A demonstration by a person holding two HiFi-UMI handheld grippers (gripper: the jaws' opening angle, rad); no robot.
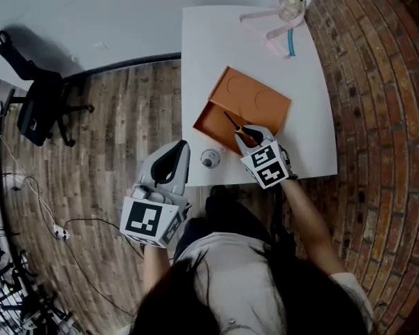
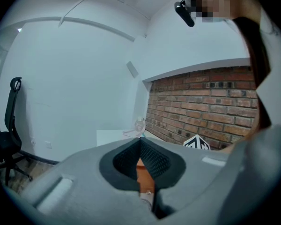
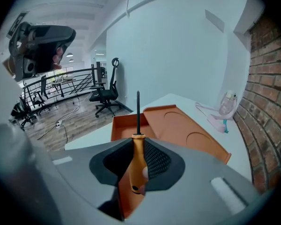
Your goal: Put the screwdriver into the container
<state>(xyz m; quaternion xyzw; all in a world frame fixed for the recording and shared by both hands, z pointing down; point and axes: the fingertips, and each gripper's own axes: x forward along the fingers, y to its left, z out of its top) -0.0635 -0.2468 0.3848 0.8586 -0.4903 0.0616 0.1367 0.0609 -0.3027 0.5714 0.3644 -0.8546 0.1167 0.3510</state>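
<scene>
"While the right hand-held gripper [image 3: 139,142] is clamped, what is it clamped on?"

"One screwdriver [image 3: 135,168]. Both pads press the orange handle, and the black shaft sticks out forward past the jaw tips."

"And where does that put the screwdriver?"

"In the air, not lying in anything. From the head view the shaft reaches out over the open half of the orange container [image 1: 204,126], with its tip above the floor of that half. How high above, I cannot tell. The container's lid [image 1: 262,102] lies open beside it, with two round shapes pressed into it."

"The left hand-held gripper [image 2: 140,140]?"

"Closed with nothing in it. The jaw tips meet, leaving only a narrow wedge of gap lower down, and a strip of the container shows through it. It hangs off the near edge of the white desk [image 1: 314,117], above the wooden floor, apart from the right one."

"Count it all for me."

"Two hand-held grippers, each with one marker cube. One screwdriver, one container, one lid. One small round silvery object [image 1: 209,159] sits on the desk by its near edge, between the two grippers and near the container's corner. One clear jar [image 1: 292,4] with a pink strap stands at the far end of the desk. One black office chair [image 1: 36,100] stands on the floor to the left, in the head view."
</scene>
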